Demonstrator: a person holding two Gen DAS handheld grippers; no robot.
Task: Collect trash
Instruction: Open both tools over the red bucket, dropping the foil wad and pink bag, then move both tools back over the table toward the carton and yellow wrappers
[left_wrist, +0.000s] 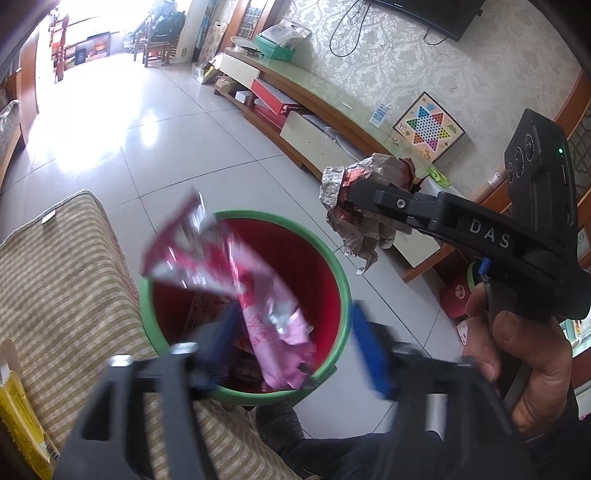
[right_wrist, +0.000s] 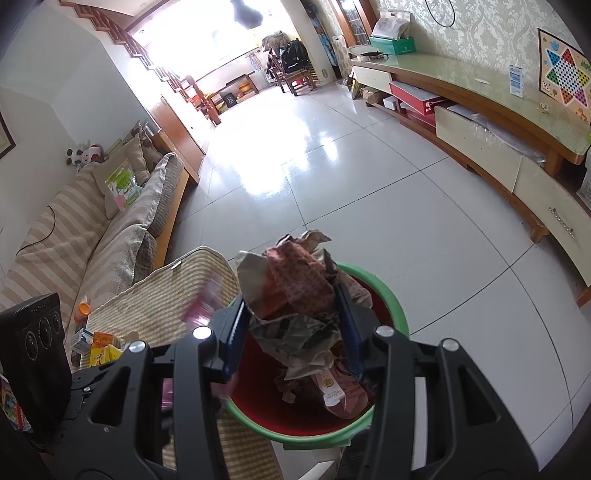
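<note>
A red bin with a green rim (left_wrist: 341, 280) stands on the floor beside a striped cushion; it also shows in the right wrist view (right_wrist: 397, 314). My left gripper (left_wrist: 291, 343) is open above the bin, and a pink and silver wrapper (left_wrist: 251, 291), blurred, hangs between the fingers over the bin, free of the pads. My right gripper (right_wrist: 291, 332) is shut on a crumpled wad of newspaper and red wrapping (right_wrist: 295, 291) and holds it over the bin's rim. In the left wrist view that wad (left_wrist: 354, 206) sits right of the bin. Other trash lies in the bin (right_wrist: 332, 395).
A striped cushion (left_wrist: 66, 280) lies left of the bin with yellow boxes (left_wrist: 18, 417) on it. A long sofa (right_wrist: 92, 229) runs along the left. A low TV cabinet (right_wrist: 480, 122) lines the right wall. White tiled floor (right_wrist: 332, 177) stretches ahead.
</note>
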